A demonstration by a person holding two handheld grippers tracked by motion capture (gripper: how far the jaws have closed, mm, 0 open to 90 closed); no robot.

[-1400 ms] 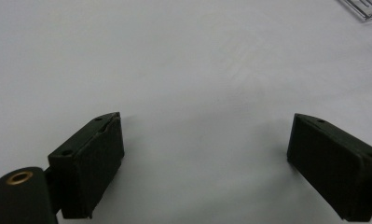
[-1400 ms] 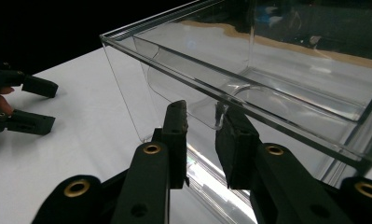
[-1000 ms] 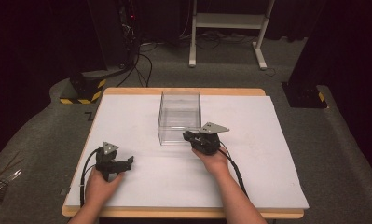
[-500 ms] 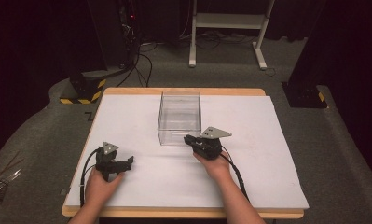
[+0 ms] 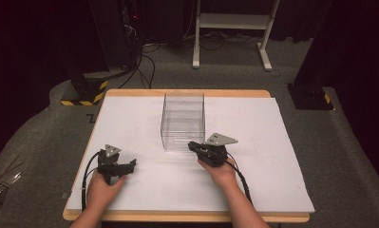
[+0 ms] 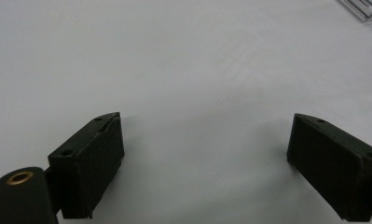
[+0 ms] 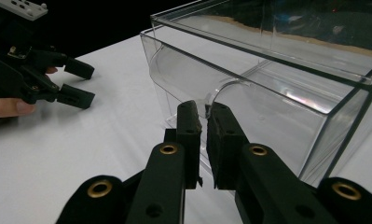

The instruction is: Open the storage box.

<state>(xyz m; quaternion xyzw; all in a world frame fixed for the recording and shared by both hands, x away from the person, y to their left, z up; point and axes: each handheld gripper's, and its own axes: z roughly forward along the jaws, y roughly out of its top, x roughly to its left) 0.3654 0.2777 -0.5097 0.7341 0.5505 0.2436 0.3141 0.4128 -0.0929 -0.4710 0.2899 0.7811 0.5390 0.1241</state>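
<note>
Gripping: your right gripper [image 7: 204, 116] has just been closing its jaws, and they now stand nearly together on what looks like the curved pull tab on the near wall of the clear box [image 5: 183, 118]; pinching that thin tab gives you a handle on a smooth-walled thing that offers little else to grab
Box place: the clear box [image 7: 267, 84] stands upright near the middle of the white table [image 5: 272, 142], toward its far edge, just ahead of your right gripper [image 5: 193, 145]
Left gripper: your left gripper [image 5: 130, 164] rests low on the table, well apart from the box, jaws wide with nothing between them; in the left gripper view [image 6: 204, 154] only bare table lies between the pads; parked there, it stays clear of the pull
Likely step: a pull or slide by the tab, I judge
Hard to tell: clear plastic on clear plastic; whether the tab sits fully between the pads or just at their tips cannot be told; whether the front is a drawer or a fixed wall is unclear
Cut off: a corner of the box shows at the top right edge of the left gripper view; your forearms leave the high view at the bottom
</note>
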